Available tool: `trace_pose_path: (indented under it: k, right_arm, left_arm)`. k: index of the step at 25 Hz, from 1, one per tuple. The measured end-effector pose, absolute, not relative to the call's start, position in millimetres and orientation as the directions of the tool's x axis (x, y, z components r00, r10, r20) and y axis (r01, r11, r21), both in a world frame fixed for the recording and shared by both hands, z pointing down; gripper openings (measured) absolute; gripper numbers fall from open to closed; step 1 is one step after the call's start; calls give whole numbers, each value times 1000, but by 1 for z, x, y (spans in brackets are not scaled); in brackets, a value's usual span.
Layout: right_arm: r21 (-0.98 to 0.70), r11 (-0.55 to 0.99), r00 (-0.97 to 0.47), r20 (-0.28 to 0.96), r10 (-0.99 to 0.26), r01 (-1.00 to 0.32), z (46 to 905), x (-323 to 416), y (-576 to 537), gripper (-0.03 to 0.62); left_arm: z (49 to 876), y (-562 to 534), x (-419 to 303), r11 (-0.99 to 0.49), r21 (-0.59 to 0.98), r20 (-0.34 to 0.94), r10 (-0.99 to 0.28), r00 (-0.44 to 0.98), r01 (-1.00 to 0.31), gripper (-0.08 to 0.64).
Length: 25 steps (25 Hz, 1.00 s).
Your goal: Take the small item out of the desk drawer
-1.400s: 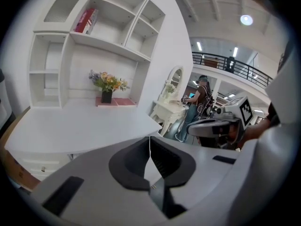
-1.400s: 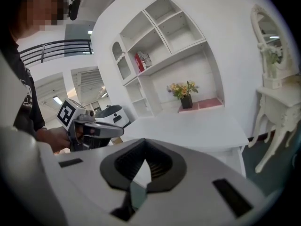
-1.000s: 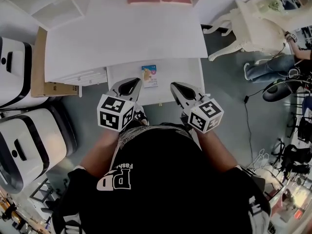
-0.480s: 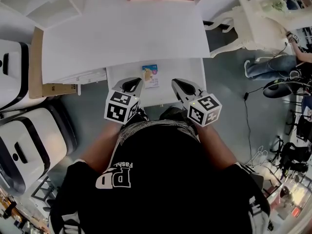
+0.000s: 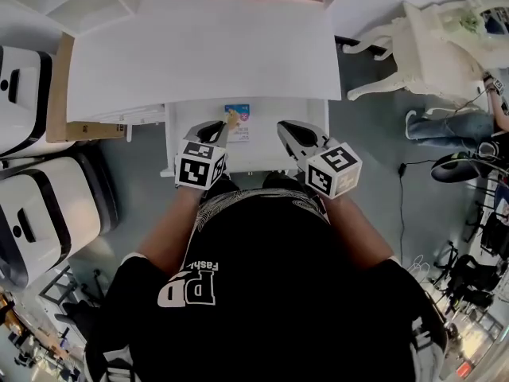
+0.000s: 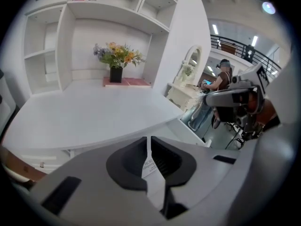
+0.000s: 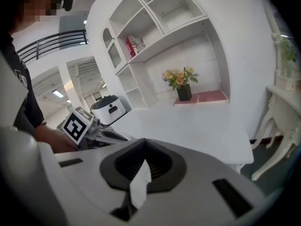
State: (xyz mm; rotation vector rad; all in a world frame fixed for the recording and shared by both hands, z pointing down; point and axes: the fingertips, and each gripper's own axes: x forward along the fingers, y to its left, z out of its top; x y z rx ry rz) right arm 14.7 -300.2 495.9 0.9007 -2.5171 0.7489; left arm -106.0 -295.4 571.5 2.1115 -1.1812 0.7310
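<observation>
The desk drawer (image 5: 274,153) stands pulled out under the white desk top (image 5: 199,62). A small blue and white packet (image 5: 241,126) lies flat in it near the back. My left gripper (image 5: 226,122) reaches into the drawer with its tip at the packet's left edge; whether it touches is unclear. In the left gripper view its jaws (image 6: 149,145) are shut, with only a thin white strip between them. My right gripper (image 5: 284,127) hovers over the drawer's right half, apart from the packet. Its jaws (image 7: 141,149) are shut too.
Two white rounded machines (image 5: 44,217) (image 5: 20,86) and a cardboard box (image 5: 60,94) stand left of the desk. A white ornate chair (image 5: 437,38) and a person's legs (image 5: 449,126) are at the right. A flower vase (image 6: 115,62) on a pink mat sits against the desk's back shelves.
My left gripper has moved forward into the drawer, up to the packet's left edge. The right gripper has barely moved. The head view has shifted slightly.
</observation>
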Motion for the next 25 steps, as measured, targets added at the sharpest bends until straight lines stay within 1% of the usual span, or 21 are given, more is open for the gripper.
trace_pose_path:
  k: [1,2,3,10,14,16,21,25]
  right_arm:
    - [-357,667,-738,495,-459,-654,497,18,-301,9]
    - [-359,676,-745,496,-446,-643,497,22,-301,9]
    - [-361,684,-752,495,-435,-634,497,25,-301,9]
    - [-370,693,-764,488,-421,-618,500,66,-314,9]
    - [-385,682,-763,491,-420,-622,506,85,-316,9]
    - [-384,680,-763,488,-424,-624,505,92,-318,9]
    - [-381,664,-749,493,-442,-643,505,115,-325,9]
    - [-377,640,-726,516,-455,-669,511,136,-329,9]
  left_arm:
    - [578,-298,-104,-399,228,715,-551,430,-888,37]
    - [584,-300,-102,-377,220,724,-555,410,-900,79]
    - [591,-301,-101,-355,216,734,-555,391,-909,103]
    - [636,-314,-89,-236,217,796,-519,312,-947,146]
    - [669,-319,-81,-182,240,839,-456,298,-954,174]
    - [687,-320,-79,-171,234,862,-419,286,-957,198]
    - [734,-320,-70,-153,228,918,-295,264,-962,252]
    - [757,-327,-69,-103,221,935,-261,241,-970,300]
